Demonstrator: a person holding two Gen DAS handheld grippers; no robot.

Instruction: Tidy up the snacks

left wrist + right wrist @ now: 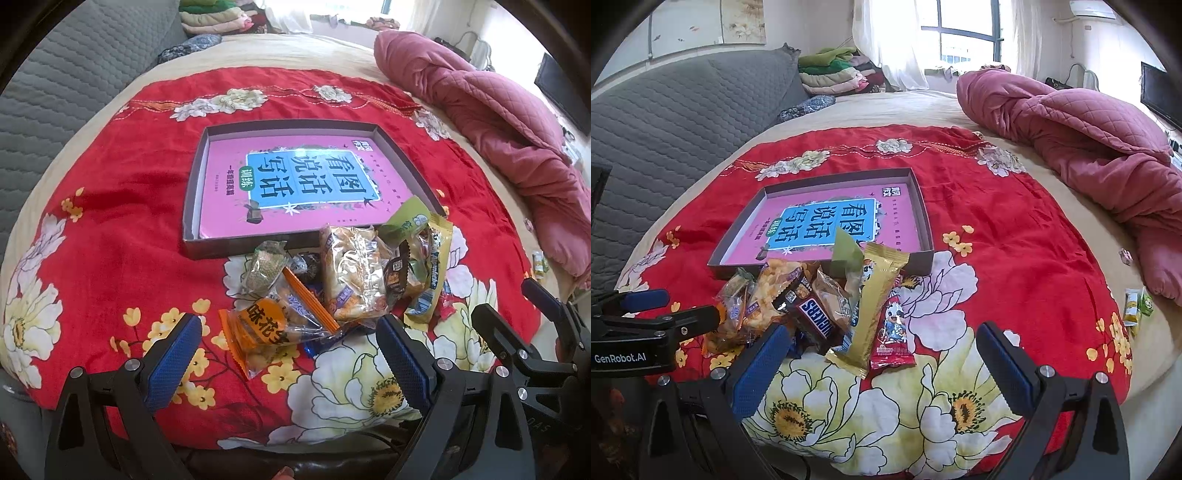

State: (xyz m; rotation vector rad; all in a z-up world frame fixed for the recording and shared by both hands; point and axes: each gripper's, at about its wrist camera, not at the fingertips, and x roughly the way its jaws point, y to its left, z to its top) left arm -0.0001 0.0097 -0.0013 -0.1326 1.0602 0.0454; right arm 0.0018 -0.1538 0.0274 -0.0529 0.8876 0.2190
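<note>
Presently both tools stand wide apart and empty: left gripper (290,354) above the orange packet (269,332), right gripper (882,363) near the gold bar (871,310). Snack pile (809,302) lies on the red cloth (1015,258), touching the shallow box (923,218) holding a pink book (827,225).

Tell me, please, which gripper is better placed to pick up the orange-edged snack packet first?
The left. The left gripper is open with the orange-edged packet lying right between its fingers. The right gripper is also open, but faces the gold wrapper at the pile's other side.
</note>
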